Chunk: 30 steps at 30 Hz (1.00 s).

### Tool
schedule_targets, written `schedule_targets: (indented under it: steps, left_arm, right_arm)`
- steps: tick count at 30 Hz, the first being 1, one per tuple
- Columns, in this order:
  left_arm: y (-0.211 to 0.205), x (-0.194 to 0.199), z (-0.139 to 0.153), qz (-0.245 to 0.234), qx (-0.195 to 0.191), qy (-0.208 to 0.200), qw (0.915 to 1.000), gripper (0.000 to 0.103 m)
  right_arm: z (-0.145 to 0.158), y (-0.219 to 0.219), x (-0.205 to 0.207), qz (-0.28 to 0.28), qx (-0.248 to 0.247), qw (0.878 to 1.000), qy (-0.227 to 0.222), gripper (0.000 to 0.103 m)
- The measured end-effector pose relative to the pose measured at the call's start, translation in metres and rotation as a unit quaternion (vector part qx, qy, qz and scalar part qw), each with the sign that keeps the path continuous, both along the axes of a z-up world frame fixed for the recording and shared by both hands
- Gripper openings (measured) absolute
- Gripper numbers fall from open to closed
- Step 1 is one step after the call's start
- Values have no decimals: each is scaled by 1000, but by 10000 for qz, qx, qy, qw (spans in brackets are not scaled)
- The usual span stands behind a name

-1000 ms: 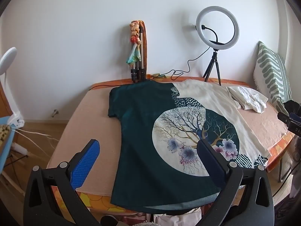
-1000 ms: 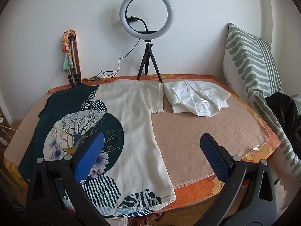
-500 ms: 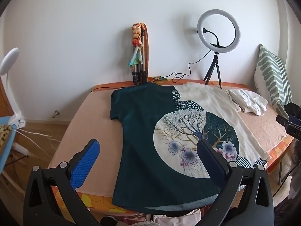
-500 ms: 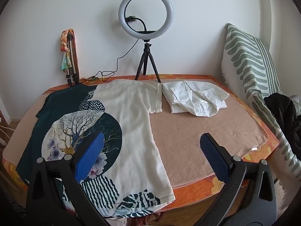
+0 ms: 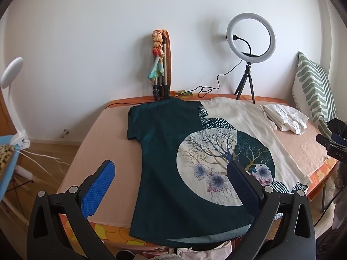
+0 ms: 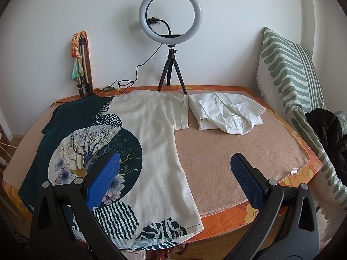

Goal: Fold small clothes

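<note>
A T-shirt (image 5: 169,151) (image 6: 151,134), dark teal on one half and cream on the other with a round tree print, lies flat and spread out on the table, hem hanging over the near edge. My left gripper (image 5: 170,169) hovers open above the near hem, holding nothing. My right gripper (image 6: 174,162) is open above the shirt's cream side and the bare table cover. Its tips (image 5: 329,140) also show at the right edge of the left wrist view. A folded white garment (image 6: 225,114) (image 5: 286,119) rests at the far right.
The table (image 6: 238,147) carries a peach cover with an orange flowered border. A ring light on a tripod (image 6: 171,21) and a folded tripod with a scarf (image 6: 81,65) stand at the back wall. A green striped cushion (image 6: 288,69) and dark clothing (image 6: 327,134) sit right.
Both grippers have drawn back and up slightly, so the table and shirt look a little farther away. The shirt and the folded garment have not moved.
</note>
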<state>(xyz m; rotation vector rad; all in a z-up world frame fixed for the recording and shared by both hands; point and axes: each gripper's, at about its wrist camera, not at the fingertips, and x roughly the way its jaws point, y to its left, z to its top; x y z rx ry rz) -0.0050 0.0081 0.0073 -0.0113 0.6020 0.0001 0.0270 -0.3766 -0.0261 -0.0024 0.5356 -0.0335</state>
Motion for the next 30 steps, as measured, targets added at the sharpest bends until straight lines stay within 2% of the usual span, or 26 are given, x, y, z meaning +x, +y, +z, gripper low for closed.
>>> schedule_targets:
  steps: [30]
  left_arm:
    - [0, -2, 6, -7, -40, -74, 10000, 103]
  right_arm:
    - [0, 4, 0, 6, -29, 10000, -12, 103]
